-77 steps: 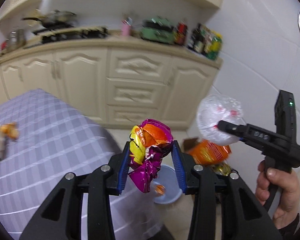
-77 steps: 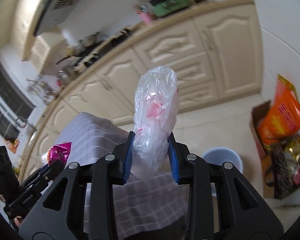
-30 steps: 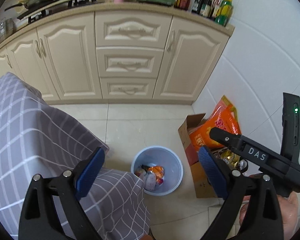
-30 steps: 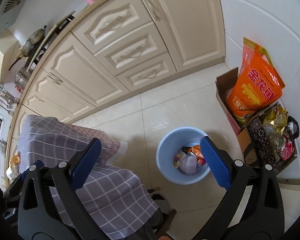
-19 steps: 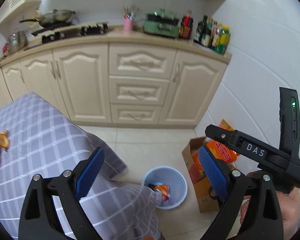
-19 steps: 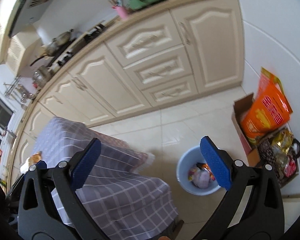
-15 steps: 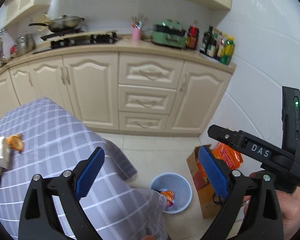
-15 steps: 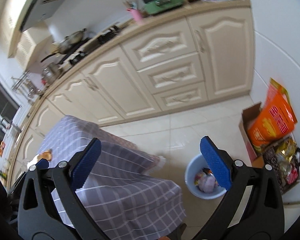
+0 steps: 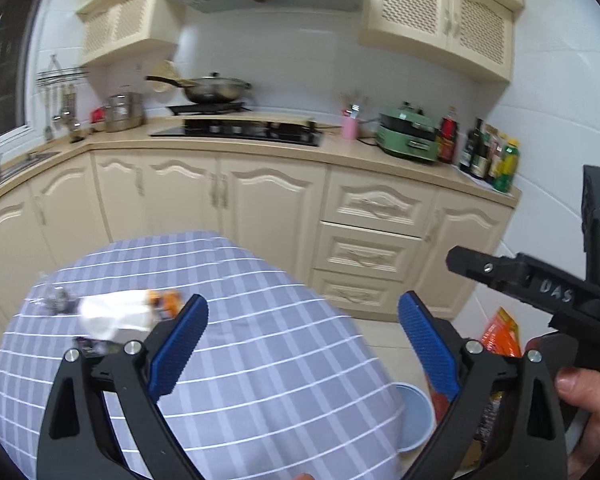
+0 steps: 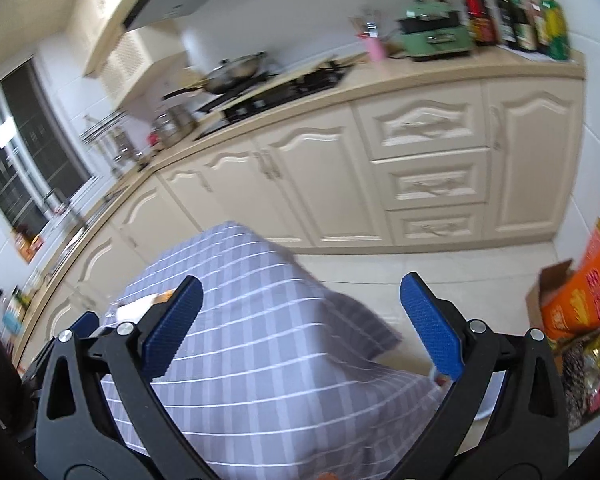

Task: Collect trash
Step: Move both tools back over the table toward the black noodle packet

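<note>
Change: both grippers, earlier over the bin [image 9: 414, 412], now face the table.
Trash: white crumpled wrapper [image 9: 116, 316] on the tablecloth [image 9: 260, 344], ahead-left of the left gripper [image 9: 302, 344].
Handling: likely light, soft; pinch its bunched middle.
Grippers: left and right gripper [image 10: 300, 320] wide open, empty.

right gripper [image 10: 300, 312]: blue-padded jaws wide apart, empty | grey checked tablecloth [image 10: 260, 352]: below | orange printed bag [image 10: 584, 300]: 3 o'clock | white crumpled wrapper [image 10: 134, 308]: 9 o'clock
</note>
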The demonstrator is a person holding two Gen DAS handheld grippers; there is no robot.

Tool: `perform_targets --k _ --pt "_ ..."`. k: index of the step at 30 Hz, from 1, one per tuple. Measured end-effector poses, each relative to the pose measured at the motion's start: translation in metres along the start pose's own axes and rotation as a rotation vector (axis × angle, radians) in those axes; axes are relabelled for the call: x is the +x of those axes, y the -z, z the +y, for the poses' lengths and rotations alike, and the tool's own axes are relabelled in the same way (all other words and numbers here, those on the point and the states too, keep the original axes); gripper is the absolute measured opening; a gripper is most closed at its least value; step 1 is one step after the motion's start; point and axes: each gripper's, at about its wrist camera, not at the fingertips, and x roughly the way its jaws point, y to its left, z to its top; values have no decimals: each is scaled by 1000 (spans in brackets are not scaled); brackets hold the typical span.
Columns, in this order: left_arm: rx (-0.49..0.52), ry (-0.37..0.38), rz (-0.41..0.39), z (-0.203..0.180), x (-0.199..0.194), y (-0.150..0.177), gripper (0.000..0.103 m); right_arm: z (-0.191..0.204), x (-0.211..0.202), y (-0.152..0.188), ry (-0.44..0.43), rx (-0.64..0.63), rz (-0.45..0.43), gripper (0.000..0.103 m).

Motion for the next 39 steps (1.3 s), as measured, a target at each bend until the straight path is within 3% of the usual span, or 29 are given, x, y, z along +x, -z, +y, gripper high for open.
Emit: perform_targets --k 14,22,32,38,39 --pt "-130 -192 -4 127 -33 24 94 113 35 25 -127 -176 60 97" --pt "-170 -298 98 182 -13 59 94 143 70 45 -163 -245 129 97" --pt "-169 -366 207 210 38 76 94 155 124 68 -134 -308 236 97" --pt "-244 -301 272 231 61 80 93 155 161 76 -91 -349 287 97" --pt "-256 -289 279 233 63 80 88 156 168 77 -78 -361 295 97"
